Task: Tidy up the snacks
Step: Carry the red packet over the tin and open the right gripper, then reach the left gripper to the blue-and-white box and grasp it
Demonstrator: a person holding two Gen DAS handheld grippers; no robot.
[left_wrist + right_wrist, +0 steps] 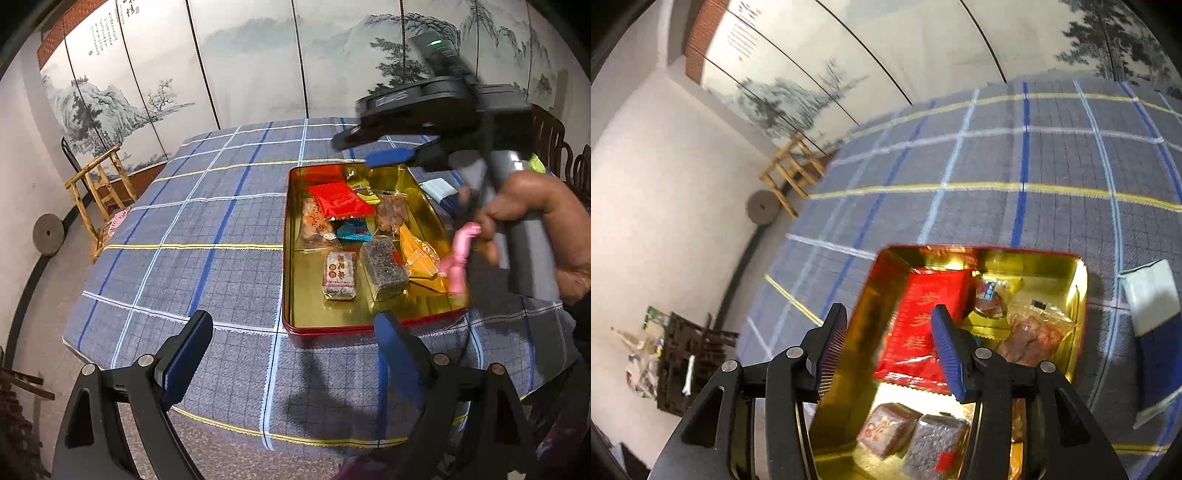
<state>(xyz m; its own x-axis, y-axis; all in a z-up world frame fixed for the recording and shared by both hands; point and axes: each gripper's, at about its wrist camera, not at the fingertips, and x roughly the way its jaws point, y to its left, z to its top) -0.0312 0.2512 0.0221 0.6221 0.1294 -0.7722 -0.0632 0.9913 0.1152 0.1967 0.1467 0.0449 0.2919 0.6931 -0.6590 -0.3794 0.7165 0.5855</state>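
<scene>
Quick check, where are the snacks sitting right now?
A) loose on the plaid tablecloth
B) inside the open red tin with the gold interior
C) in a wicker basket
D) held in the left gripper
B: the wrapped snacks, including the flat red foil packet, lie inside the open red tin with the gold interior on the blue plaid tablecloth; the left gripper is open and holds nothing.

The right gripper (890, 347) hangs over a gold-lined tin (1078, 295) on a plaid cloth (997, 155), its jaws spread with nothing between them. Inside the tin lie a red packet (919, 314), two wrapped blocks (890, 428) and a clear bag (1034, 336). A pale box (1152, 295) lies just right of the tin.
</scene>
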